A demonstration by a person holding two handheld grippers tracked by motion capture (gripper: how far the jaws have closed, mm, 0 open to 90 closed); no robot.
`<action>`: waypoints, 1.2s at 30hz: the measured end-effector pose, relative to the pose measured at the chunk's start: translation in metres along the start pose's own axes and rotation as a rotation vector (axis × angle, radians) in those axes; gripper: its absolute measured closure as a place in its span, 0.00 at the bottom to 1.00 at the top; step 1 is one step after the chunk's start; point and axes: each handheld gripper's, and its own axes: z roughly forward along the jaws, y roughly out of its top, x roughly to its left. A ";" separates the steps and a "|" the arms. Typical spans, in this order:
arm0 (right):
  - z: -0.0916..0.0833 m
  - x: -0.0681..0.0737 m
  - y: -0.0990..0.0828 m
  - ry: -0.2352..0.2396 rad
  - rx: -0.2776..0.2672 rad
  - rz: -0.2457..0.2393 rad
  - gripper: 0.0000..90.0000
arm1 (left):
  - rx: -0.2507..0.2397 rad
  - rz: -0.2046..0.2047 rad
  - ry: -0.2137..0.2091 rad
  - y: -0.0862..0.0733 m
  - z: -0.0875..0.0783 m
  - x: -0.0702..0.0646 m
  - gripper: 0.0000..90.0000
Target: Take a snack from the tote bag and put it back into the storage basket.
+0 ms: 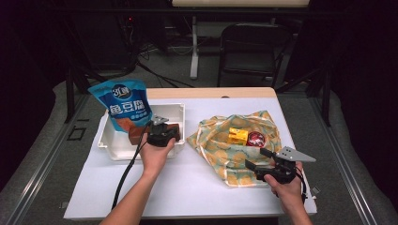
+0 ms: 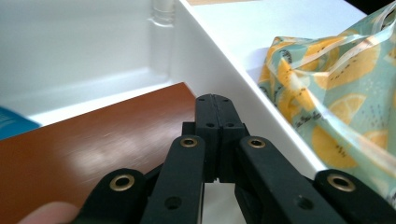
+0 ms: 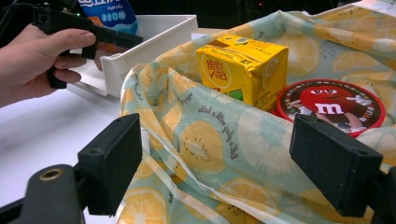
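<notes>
The work in hand looked like moving snacks from the lemon-print cloth bag (image 1: 234, 150) into the white bin (image 1: 112, 140) at the left part of the surface (image 1: 187, 187), and I judged it to be about half done. The left claw (image 1: 162, 129) hung over the right end of the bin, its jaws pressed together with nothing between them, just above a brown packet (image 2: 93, 144) that already lay inside. A blue pouch (image 1: 121, 101) with large white Chinese characters stood in the far left end of the same bin. The right claw (image 1: 260, 159) waited at the near edge of the bag, toward the right near corner of the surface, with its jaws wide apart and empty. Inside the open bag were a yellow drink carton (image 3: 243, 70) with red Chinese writing that seemed to include "VITA", and touching it a round red tin (image 3: 331, 105) with the "m" mark of M&M's. The next move probably called for one claw to reach into the bag, open, and close on the carton without catching the cloth.
</notes>
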 end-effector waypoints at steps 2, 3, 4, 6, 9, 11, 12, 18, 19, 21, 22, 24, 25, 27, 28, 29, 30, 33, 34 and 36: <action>0.000 0.000 0.000 0.006 -0.001 0.002 0.18 | 0.007 -0.001 0.000 0.002 0.003 -0.003 1.00; 0.001 0.000 0.000 0.008 0.002 0.000 0.18 | 0.012 -0.001 -0.004 0.003 0.005 -0.004 1.00; 0.001 0.000 0.000 0.007 0.003 -0.002 0.18 | 0.021 0.000 0.000 0.004 0.007 -0.005 1.00; 0.001 0.000 0.000 0.004 0.006 -0.004 0.18 | 0.031 0.006 0.015 0.005 0.012 -0.008 1.00; 0.001 0.000 0.000 0.002 0.005 -0.003 0.18 | 0.039 -0.002 0.025 0.005 0.015 -0.008 1.00; 0.000 -0.001 0.000 0.002 0.006 -0.003 0.18 | 0.041 0.003 0.040 0.006 0.015 -0.009 1.00; 0.001 -0.001 -0.001 0.000 0.005 -0.001 0.18 | 0.046 0.008 0.044 0.006 0.015 -0.010 1.00; 0.001 -0.001 -0.001 0.000 0.008 -0.004 0.18 | 0.052 0.010 0.062 0.005 0.010 -0.009 1.00; 0.001 0.000 -0.001 -0.002 0.005 -0.001 0.18 | 0.050 0.014 0.068 0.005 0.010 -0.008 1.00; 0.002 0.000 -0.001 -0.002 0.003 0.003 0.18 | 0.049 0.011 0.071 0.004 0.007 -0.005 1.00; 0.001 0.000 -0.001 -0.001 0.006 0.000 0.18 | 0.047 0.012 0.073 0.003 0.005 -0.003 1.00; 0.001 0.000 -0.001 -0.002 0.005 0.000 0.18 | 0.046 0.007 0.073 0.002 0.003 -0.001 1.00; 0.001 0.000 -0.001 -0.002 0.007 -0.001 0.18 | 0.047 0.001 0.077 0.001 0.001 0.000 1.00; 0.002 0.000 -0.001 0.001 0.002 0.005 0.18 | 0.041 0.001 0.080 -0.001 -0.001 0.002 1.00; 0.002 0.000 -0.001 0.000 0.004 0.003 0.18 | 0.044 -0.003 0.082 -0.001 -0.003 0.004 1.00; 0.002 0.000 -0.001 0.000 0.005 0.001 0.18 | 0.042 -0.007 0.084 -0.002 -0.004 0.005 1.00; 0.002 0.000 -0.001 -0.002 0.007 -0.001 0.18 | 0.037 -0.008 0.088 -0.003 -0.004 0.006 1.00; 0.002 0.000 -0.001 -0.002 0.007 -0.001 0.18 | 0.038 -0.011 0.095 -0.004 -0.007 0.009 1.00; 0.002 0.000 -0.001 -0.003 0.008 -0.002 0.18 | 0.042 -0.011 0.097 -0.004 -0.008 0.011 1.00; 0.002 0.000 -0.001 0.001 0.004 0.000 0.18 | 0.038 -0.016 0.101 -0.005 -0.010 0.014 1.00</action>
